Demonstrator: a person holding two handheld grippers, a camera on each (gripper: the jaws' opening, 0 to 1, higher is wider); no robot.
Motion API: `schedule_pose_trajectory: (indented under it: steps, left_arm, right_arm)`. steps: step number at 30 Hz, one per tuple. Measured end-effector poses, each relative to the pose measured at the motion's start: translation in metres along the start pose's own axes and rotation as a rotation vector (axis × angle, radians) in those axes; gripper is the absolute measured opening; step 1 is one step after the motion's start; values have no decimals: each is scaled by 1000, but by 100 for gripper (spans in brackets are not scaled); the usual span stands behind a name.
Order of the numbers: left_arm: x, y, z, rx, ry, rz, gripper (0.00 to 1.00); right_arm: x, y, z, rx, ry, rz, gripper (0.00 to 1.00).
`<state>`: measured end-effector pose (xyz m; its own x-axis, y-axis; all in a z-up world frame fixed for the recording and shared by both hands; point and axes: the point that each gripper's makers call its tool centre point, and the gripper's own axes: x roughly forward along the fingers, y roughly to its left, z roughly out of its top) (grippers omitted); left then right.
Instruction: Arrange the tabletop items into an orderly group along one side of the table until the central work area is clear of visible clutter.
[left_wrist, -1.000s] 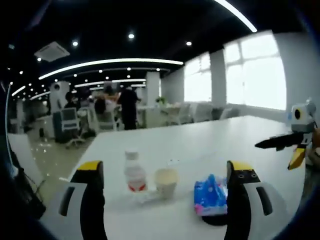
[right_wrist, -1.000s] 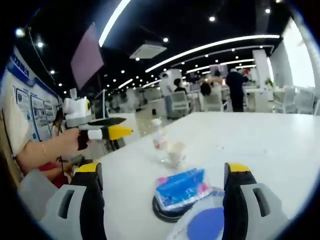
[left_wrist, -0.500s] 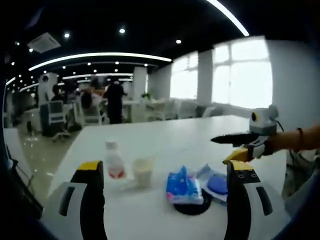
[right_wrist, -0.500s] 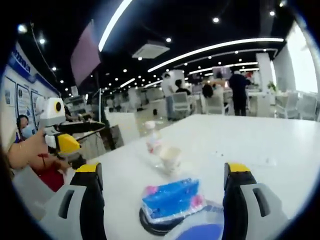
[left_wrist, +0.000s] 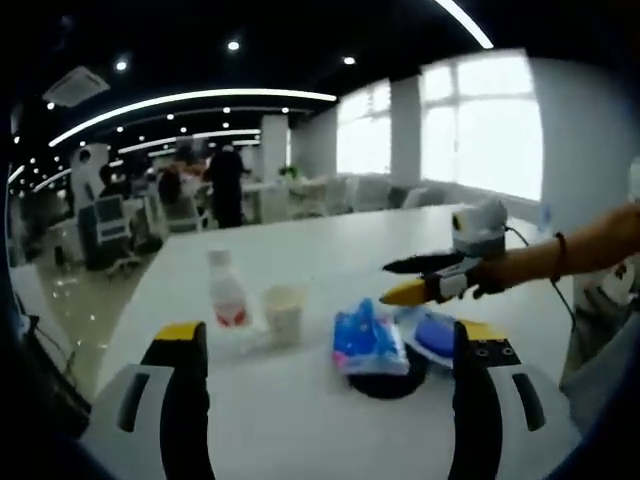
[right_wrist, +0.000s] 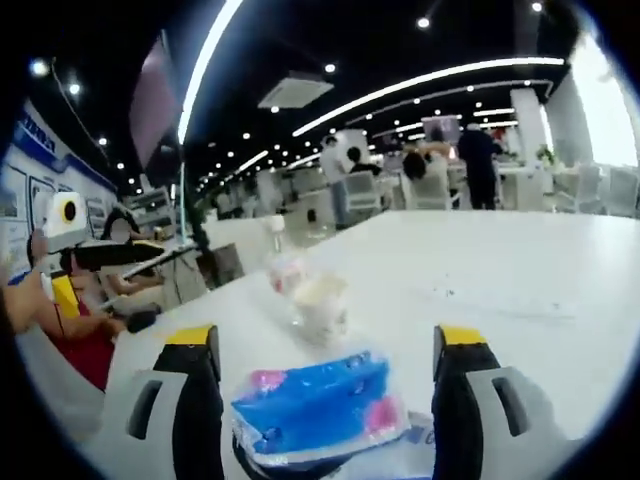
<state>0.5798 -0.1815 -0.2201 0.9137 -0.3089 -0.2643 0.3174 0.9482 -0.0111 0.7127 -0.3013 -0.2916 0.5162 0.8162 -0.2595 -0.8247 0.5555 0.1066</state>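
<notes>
White tabletop (left_wrist: 330, 250) carries a small cluster: a plastic bottle (left_wrist: 227, 290) with a red label, a pale paper cup (left_wrist: 284, 312) just beside it, then a blue tissue pack (left_wrist: 366, 343) lying on a black round disc (left_wrist: 390, 384), with a blue-and-white packet (left_wrist: 432, 336) touching it. In the left gripper view, the left gripper (left_wrist: 325, 345) stands wide open, holding nothing, framing the cluster. The right gripper (left_wrist: 400, 280) reaches in from the right, its jaws close together over the packet; whether it grips anything I cannot tell. In the right gripper view, the tissue pack (right_wrist: 315, 400) sits between that gripper's parted jaws.
</notes>
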Motion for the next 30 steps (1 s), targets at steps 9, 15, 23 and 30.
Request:
schedule_pose_trajectory:
  steps: [9,15,23,30]
  left_arm:
    - [1,17,-3,-15,-9,19,98]
    - [-2,29,-6,-16,-12,55,94]
    - [-6,39,-1,45,-19,113,94]
    - [-3,34,-4,7,-12,67,93]
  right_arm:
    - [20,-13,-30,25,41,0,69]
    - [34,-16,-42,11,58,9,56]
    - [38,-14,-60,-11,111,16,39]
    - [38,-20,-65,-32,141,-37,18]
